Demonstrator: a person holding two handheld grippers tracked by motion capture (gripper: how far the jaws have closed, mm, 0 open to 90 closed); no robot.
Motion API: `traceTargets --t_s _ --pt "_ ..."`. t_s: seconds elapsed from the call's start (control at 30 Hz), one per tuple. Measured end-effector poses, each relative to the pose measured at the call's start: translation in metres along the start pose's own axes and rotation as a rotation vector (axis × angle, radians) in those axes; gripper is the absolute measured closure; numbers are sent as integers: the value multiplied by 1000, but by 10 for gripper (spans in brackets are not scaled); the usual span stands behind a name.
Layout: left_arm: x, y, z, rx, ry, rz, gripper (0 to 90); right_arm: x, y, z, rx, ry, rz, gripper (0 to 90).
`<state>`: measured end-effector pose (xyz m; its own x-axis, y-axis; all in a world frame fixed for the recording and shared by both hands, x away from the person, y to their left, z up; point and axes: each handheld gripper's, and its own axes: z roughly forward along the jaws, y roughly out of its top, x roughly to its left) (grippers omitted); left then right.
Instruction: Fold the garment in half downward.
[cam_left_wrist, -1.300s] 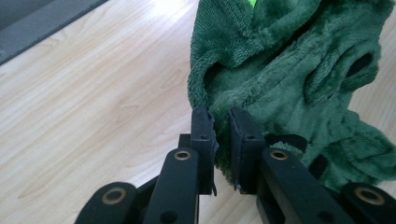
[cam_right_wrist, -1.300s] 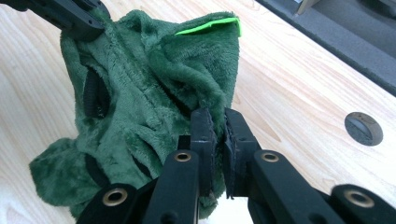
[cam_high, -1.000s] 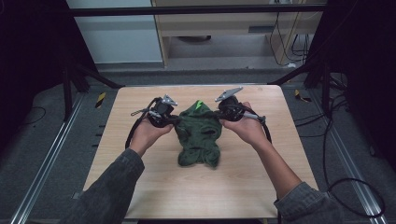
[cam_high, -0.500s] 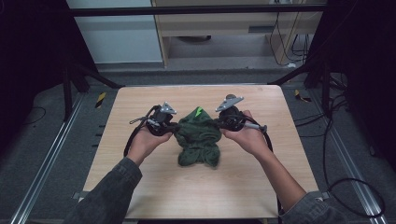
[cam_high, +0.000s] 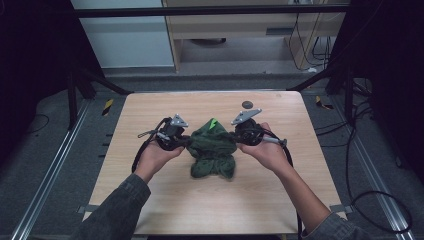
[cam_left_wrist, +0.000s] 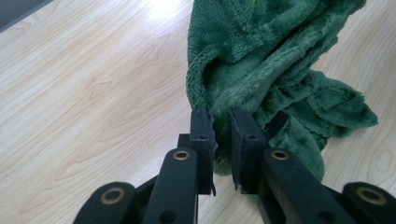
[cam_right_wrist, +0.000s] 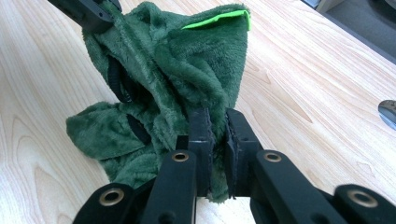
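sleeves and two hands come in over the near edge of the desk (cam_high: 150, 210), which is a pale wood top with soft rounded corners and a smooth grain. there is a lot of bare wood between the near edge and the hands, so there is open room there.

the left gripper (cam_high: 186, 142) is clamped on the left side of a green cloth (cam_high: 212, 152). in the left gripper view its black jaws pinch a fold of the cloth (cam_left_wrist: 261, 60) between them. the right gripper (cam_high: 235, 140) is clamped on the right side of the same cloth, and in the right gripper view a fold of the cloth (cam_right_wrist: 177, 79) sits squeezed between its jaws. both grippers are hard, black and blocky, each with a grey plate on top.

the cloth sits near the middle of the desk, bunched up in a lump. it is fuzzy and soft like a plush towel, dark green, with a bright green strip (cam_right_wrist: 217, 19) at its top. its lower part rests on the wood.

wide bare wood lies to the left and right edges. farther off, near the far edge, sits a small dark round thing (cam_high: 246, 104), well apart from the cloth.
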<state>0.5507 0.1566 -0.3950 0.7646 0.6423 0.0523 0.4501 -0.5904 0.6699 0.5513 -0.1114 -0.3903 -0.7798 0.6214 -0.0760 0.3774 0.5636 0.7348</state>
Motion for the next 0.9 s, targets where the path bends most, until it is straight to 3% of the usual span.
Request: traceTargets --t_s 0.9 --pt "-22 -18 8 1 -38 21 786 14 -24 1 13 15 -11 797"
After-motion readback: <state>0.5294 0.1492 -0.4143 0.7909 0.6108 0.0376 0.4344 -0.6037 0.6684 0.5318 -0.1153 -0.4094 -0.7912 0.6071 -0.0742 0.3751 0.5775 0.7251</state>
